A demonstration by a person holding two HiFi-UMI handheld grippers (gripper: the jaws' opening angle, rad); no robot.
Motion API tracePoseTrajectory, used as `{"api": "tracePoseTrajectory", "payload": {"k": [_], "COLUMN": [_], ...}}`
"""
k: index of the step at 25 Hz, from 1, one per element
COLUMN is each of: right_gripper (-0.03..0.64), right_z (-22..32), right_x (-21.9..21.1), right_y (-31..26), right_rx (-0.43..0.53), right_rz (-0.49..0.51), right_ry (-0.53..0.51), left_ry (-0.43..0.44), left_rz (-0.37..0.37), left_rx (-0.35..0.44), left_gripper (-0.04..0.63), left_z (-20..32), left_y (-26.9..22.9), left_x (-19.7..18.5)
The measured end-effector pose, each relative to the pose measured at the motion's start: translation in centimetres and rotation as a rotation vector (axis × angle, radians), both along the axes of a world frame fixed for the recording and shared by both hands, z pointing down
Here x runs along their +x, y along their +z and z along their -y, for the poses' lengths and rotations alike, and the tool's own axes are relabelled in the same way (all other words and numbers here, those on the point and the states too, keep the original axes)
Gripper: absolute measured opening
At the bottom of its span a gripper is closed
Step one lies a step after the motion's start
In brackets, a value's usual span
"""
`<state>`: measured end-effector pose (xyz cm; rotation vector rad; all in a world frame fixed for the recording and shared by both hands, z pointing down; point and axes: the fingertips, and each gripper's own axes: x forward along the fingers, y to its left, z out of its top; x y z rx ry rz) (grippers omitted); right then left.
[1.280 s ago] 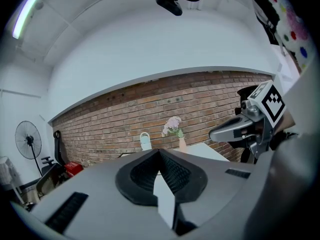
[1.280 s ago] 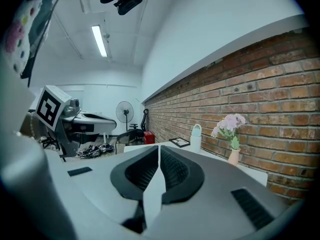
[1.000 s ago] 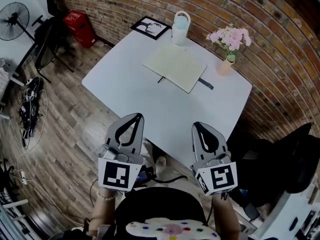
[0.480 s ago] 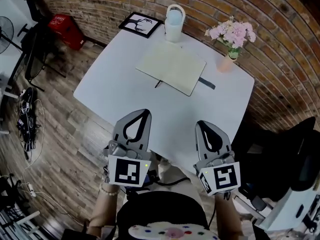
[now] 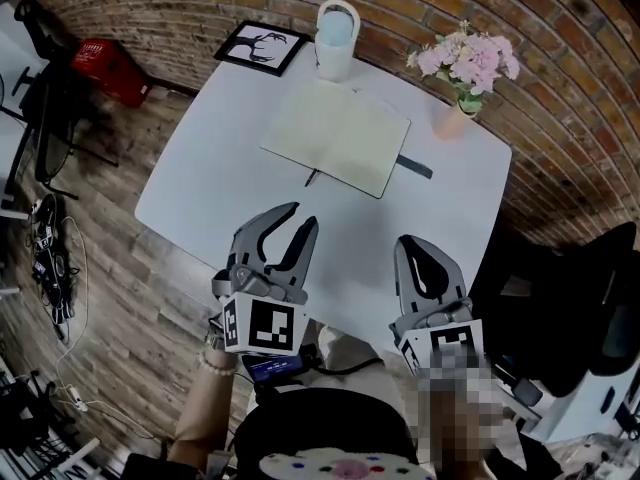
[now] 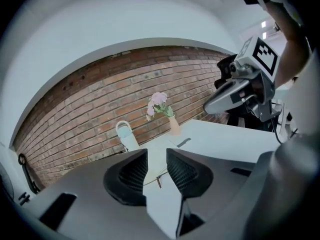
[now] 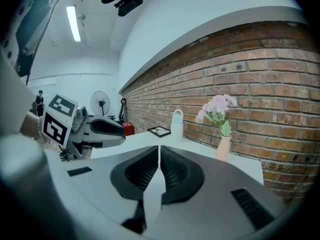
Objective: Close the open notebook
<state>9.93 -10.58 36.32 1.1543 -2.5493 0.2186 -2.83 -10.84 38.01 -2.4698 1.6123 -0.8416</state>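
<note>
Now left gripper [image 5: 302,218] jaws just opening, nothing between; right gripper [image 5: 416,244] jaws together, empty.

No word, brand or number can be read anywhere in the scene. The marker cube [image 5: 262,325] on the left hand-held gripper [image 5: 300,218] carries a black-and-white square code pattern, not letters. The right hand-held gripper [image 5: 410,240] bears the same kind of pattern, seen clearly from the left gripper view. Pale marks on a red box [image 5: 100,63] on the floor [image 5: 130,298] are too small to make out. A framed picture [image 5: 262,46] on the tabletop [image 5: 250,208] shows a dark figure with no legible caption.
</note>
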Motion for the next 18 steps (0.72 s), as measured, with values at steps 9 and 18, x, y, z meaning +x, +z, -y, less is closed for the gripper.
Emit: {"api": "tracePoseTrajectory", "payload": {"k": [9,18], "right_gripper": [0.037,0.037], "right_z": [2.6,3.7], "right_x": [-0.6,-0.5], "right_y": [1.3,2.9], "right_rx": [-0.013,-0.043], "right_rz": [-0.003,-0.061], "right_ry": [0.069,0.075], "left_ry": [0.098,0.221], "left_rz": [0.123,0.276], "left_rx": [-0.043,-0.073], "left_gripper": [0.18,0.21], "left_z": [4.1,7.6], "left_y": [4.8,9.2], "left_x": [-0.4,-0.1]}}
